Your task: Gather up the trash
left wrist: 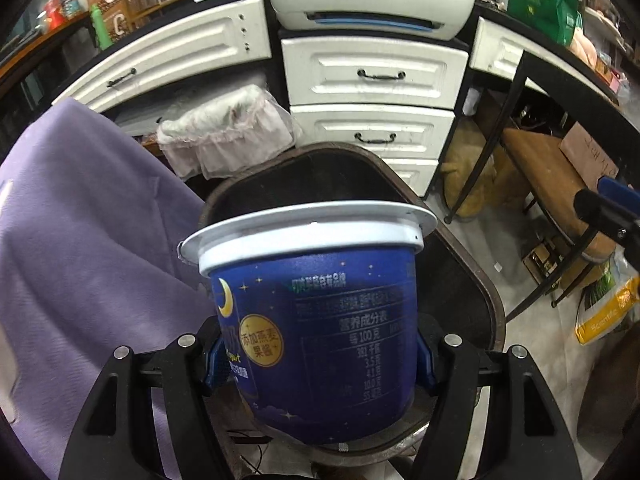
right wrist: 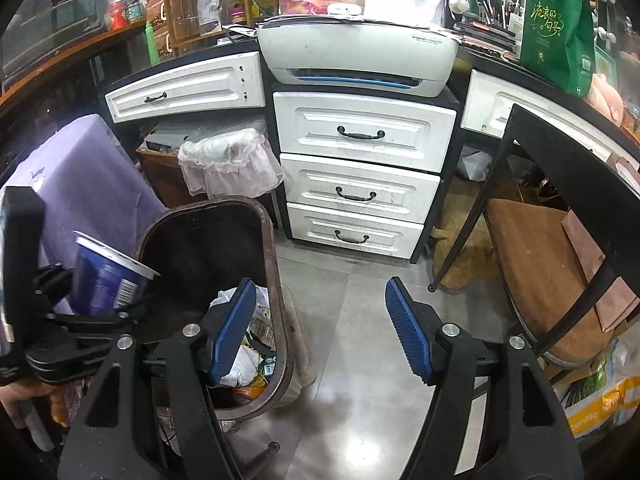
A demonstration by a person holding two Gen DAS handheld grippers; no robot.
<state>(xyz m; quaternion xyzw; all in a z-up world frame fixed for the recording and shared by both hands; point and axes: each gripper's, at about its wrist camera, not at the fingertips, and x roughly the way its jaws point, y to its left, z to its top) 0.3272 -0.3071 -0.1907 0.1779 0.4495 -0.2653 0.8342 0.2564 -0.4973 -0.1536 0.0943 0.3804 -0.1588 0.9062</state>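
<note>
Two sets of tongs in play here. The left tongs (left wrist: 320, 354) are pinching a blue yogurt cup (left wrist: 320, 320) by its sides, both blue pads pressed against the cup wall, cup upright with its white rim on top and a moon and some stars printed on it. From the right camera you can see that same cup (right wrist: 110, 276) tilted a bit, right next to the left edge of the trash bin (right wrist: 276, 280). The right tongs (right wrist: 320, 328) are spread wide with nothing between the ribbed blue pads (right wrist: 234, 322), hanging over the right rim of the bin and the grey tile floor (right wrist: 360, 360).

The bin is dark with a brownish rounded rim, and in its near end there's already crumpled white paper and a few colourful wrappers (right wrist: 252, 356). To the bin's left is something draped in purple cloth (left wrist: 80, 220). Behind the bin sits a smaller bin lined with a clear bag (right wrist: 230, 160), then a white stack of three drawers (right wrist: 360, 184) with dark handles, and a printer (right wrist: 356, 56) on top. Off to the right is a wooden stool (right wrist: 532, 260) with black metal legs, and a green bag (right wrist: 558, 32) up on the counter
</note>
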